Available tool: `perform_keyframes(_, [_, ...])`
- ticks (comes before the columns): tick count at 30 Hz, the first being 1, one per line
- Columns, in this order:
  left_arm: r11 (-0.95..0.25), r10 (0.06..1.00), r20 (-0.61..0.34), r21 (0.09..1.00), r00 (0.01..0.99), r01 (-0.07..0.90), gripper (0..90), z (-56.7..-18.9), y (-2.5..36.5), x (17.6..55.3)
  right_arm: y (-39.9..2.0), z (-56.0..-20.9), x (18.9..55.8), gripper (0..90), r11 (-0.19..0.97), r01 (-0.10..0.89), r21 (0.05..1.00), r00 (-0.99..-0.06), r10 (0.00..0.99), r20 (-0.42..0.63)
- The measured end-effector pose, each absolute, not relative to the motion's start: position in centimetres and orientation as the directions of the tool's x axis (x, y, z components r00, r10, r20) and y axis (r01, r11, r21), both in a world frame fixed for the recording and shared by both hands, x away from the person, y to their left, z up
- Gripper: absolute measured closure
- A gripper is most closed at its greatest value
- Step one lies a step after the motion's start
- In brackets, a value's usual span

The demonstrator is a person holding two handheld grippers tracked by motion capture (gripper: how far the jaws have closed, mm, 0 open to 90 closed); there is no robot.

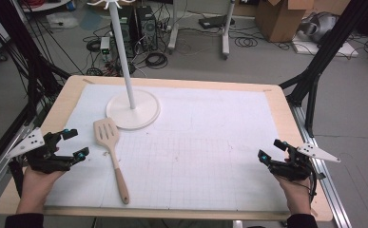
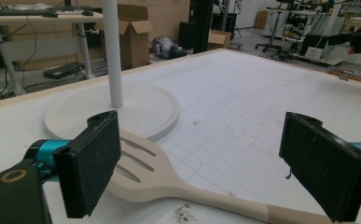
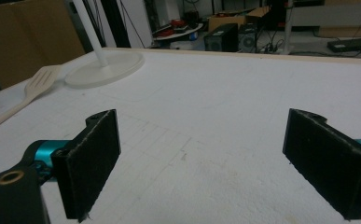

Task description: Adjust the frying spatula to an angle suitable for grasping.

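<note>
The wooden spatula lies flat on the table, left of centre, its slotted blade just beside the white stand's base. My worry: gripping near the blade could knock that base, or the thin handle could slip off the pads. My left hand-held gripper hovers just left of it, jaws wide, holding nothing. The right hand-held gripper waits at the right edge, equally wide and empty.
</note>
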State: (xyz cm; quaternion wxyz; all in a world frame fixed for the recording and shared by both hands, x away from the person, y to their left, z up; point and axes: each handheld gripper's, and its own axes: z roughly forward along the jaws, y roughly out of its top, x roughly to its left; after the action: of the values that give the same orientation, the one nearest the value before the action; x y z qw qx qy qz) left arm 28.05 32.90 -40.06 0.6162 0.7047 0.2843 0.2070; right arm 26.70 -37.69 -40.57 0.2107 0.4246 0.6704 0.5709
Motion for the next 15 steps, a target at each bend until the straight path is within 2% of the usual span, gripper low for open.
perform_keyframes(15, [-0.093,0.636,-0.050,0.986,0.770,0.141,13.2,-40.07,32.75,28.02,-37.72,-40.64,26.82,10.2,-0.012,0.333,0.943,-0.544,0.814,0.203])
